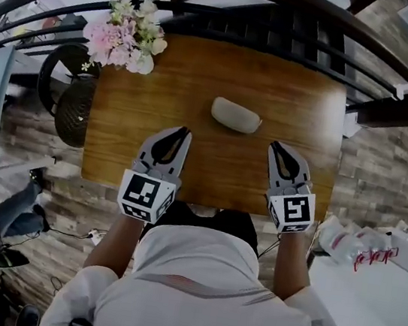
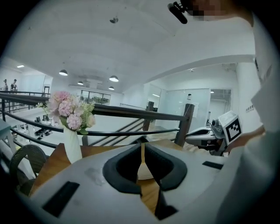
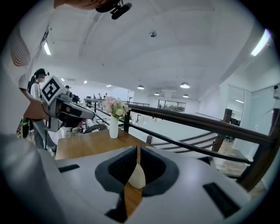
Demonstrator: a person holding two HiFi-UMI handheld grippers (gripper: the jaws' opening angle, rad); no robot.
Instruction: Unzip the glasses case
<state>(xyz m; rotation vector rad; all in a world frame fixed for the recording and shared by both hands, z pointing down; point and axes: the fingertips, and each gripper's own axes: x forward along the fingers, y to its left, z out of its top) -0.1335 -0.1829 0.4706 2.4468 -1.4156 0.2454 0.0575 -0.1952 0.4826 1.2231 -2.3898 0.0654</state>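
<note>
Case (image 1: 236,115) lies flat near the middle of my desk (image 1: 305,98), pale and oval, with nothing touching it. My left claw (image 1: 184,131) hangs over the desk's near edge, near the case on its left. My right claw (image 1: 276,146) does the same on its right. Both point toward the case and both are clenched on nothing. Flowers (image 1: 127,41) stand at the desk's far left corner, well apart from the case. A railing (image 1: 299,36) runs just beyond the far edge.
</note>
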